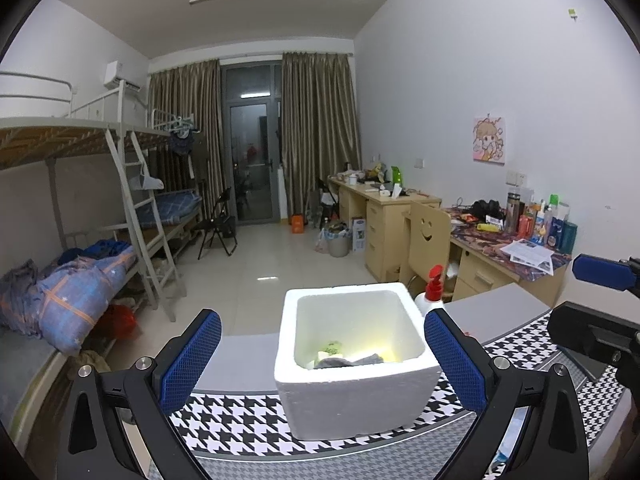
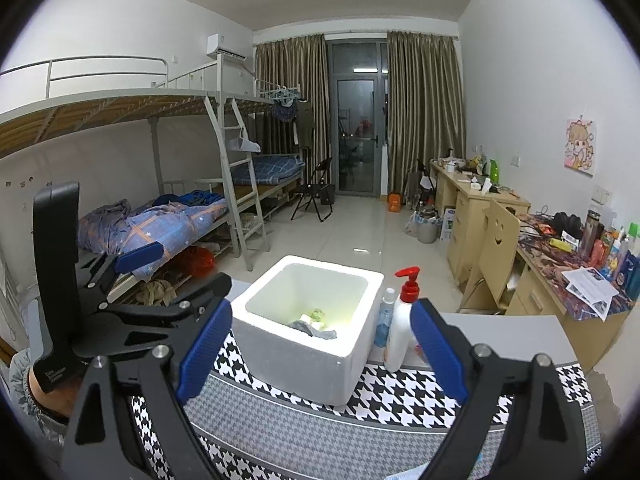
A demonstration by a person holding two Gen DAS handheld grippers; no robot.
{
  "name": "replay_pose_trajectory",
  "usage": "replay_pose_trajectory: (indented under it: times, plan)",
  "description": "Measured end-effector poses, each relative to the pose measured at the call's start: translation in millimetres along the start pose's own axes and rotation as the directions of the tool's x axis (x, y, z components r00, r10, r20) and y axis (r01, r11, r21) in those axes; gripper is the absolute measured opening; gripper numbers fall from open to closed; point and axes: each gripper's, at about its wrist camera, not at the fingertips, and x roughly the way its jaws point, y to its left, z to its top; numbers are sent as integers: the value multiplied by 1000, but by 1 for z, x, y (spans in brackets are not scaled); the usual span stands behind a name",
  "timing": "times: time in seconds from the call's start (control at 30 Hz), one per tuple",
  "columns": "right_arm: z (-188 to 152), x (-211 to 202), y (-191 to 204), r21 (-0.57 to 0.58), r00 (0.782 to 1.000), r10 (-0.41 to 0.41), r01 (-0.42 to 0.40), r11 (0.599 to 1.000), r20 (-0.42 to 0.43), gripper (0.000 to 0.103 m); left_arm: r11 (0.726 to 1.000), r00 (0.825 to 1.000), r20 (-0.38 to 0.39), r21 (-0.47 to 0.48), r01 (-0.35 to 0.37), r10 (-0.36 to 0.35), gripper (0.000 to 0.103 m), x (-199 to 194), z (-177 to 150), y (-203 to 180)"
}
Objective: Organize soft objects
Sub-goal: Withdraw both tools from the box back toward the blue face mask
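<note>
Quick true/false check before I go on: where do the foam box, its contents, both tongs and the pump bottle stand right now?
1. The white foam box sits on the houndstooth cloth. True.
2. The box is empty. False: soft items lie at its bottom.
3. The right tongs are clamped on a cloth. False: they stand open with nothing gripped.
4. The left tongs are open, with the box seen between their pads. True.
5. The red-pump bottle lies inside the box. False: it stands upright outside, beside the box.
</note>
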Motion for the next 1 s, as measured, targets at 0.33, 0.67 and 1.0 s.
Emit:
replay_pose_trajectory:
  times: [0.33,0.67,1.0]
  plan:
    - [-7,-25,0,-13,999,-8,9,1000,36,93,999,999,40,20,33,-34,102,-30,-2,-16]
    - [-20,-47,-9,2,998,-31,31,1000,50,93,998,997,40,32,62,-63,102,-44,-7,-31]
    - [-32,-66,-19,25,997,-58,57,998,58,93,994,994,46,45,99,-101,102,-59,-14,-50]
